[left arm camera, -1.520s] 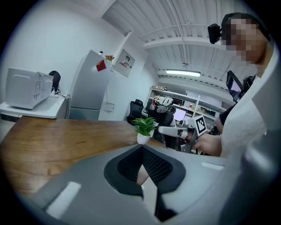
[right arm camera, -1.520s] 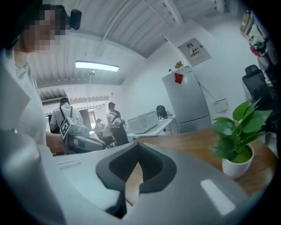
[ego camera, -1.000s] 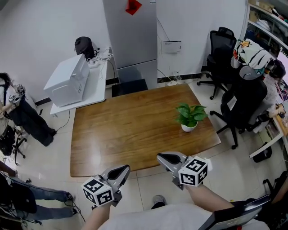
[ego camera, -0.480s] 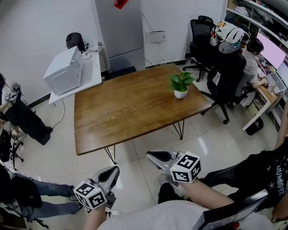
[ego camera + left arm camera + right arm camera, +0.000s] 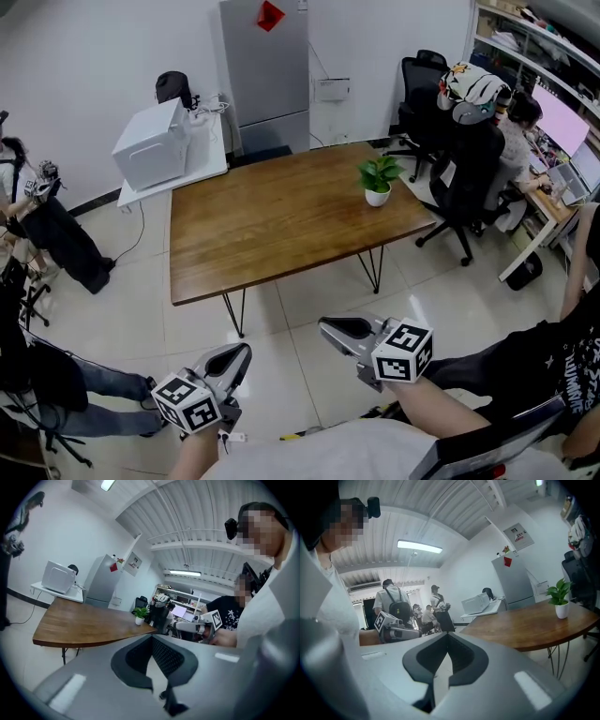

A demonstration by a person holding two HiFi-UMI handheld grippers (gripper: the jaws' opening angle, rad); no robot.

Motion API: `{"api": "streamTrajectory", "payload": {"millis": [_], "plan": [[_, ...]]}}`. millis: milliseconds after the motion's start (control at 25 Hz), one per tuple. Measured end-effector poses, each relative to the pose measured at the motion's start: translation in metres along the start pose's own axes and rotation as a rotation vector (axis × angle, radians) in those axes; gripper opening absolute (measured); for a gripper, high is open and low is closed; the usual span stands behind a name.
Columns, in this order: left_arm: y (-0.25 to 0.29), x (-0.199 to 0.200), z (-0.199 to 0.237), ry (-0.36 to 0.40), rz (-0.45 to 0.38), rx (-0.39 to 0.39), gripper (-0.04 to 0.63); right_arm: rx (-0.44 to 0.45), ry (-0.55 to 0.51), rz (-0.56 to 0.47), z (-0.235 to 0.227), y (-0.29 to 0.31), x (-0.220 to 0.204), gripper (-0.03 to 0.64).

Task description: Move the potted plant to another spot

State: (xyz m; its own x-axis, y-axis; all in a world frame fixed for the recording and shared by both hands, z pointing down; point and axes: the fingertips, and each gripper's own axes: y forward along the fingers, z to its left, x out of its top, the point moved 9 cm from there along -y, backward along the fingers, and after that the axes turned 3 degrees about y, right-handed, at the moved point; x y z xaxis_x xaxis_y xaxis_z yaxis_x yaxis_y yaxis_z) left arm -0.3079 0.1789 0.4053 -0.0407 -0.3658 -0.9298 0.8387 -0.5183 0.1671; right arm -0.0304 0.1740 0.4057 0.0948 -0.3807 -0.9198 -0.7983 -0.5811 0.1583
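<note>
The potted plant (image 5: 378, 176), green leaves in a small white pot, stands near the right end of the wooden table (image 5: 272, 220). It also shows as the plant (image 5: 139, 614) and the plant (image 5: 560, 599) in the two gripper views. Both grippers hover over the tiled floor, well short of the table. My left gripper (image 5: 240, 352) is shut with nothing in it, its jaws meeting at the left gripper tips (image 5: 152, 641). My right gripper (image 5: 328, 326) is shut and empty too, seen close up as the right gripper (image 5: 448, 637).
A white appliance (image 5: 153, 143) sits on a white side table beside a grey cabinet (image 5: 267, 66). Black office chairs (image 5: 461, 178) stand right of the table, near a person at a desk. People stand at the left edge (image 5: 37, 234). Tiled floor lies between me and the table.
Both grippers and the head view have drawn back from the table, which now sits farther off with more floor showing in front. The plant has not moved; both grippers stay shut.
</note>
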Motion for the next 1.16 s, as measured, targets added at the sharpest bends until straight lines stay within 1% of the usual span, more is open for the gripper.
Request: {"api": "streamTrajectory", "payload": {"millis": [200,360,560,920,1160], "plan": [[0.009,0.010,-0.031,0.020,-0.018,-0.015,-0.025,0.047,-0.025,0.002,0.010,-0.025,-0.001,0.005],[0.022,0.017,-0.060,0.045,-0.031,-0.034,-0.025,0.037,-0.025,-0.036,0.007,-0.054,0.010,0.005],[0.034,0.020,-0.083,0.066,-0.032,-0.047,-0.025,0.022,-0.047,-0.044,0.004,-0.076,0.016,0.005],[0.046,0.024,-0.105,0.085,-0.030,-0.043,-0.025,0.035,-0.054,-0.054,-0.001,-0.093,0.018,0.005],[0.048,0.022,-0.105,0.083,-0.043,-0.053,-0.025,0.021,-0.052,-0.052,-0.002,-0.098,0.018,0.005]]}}
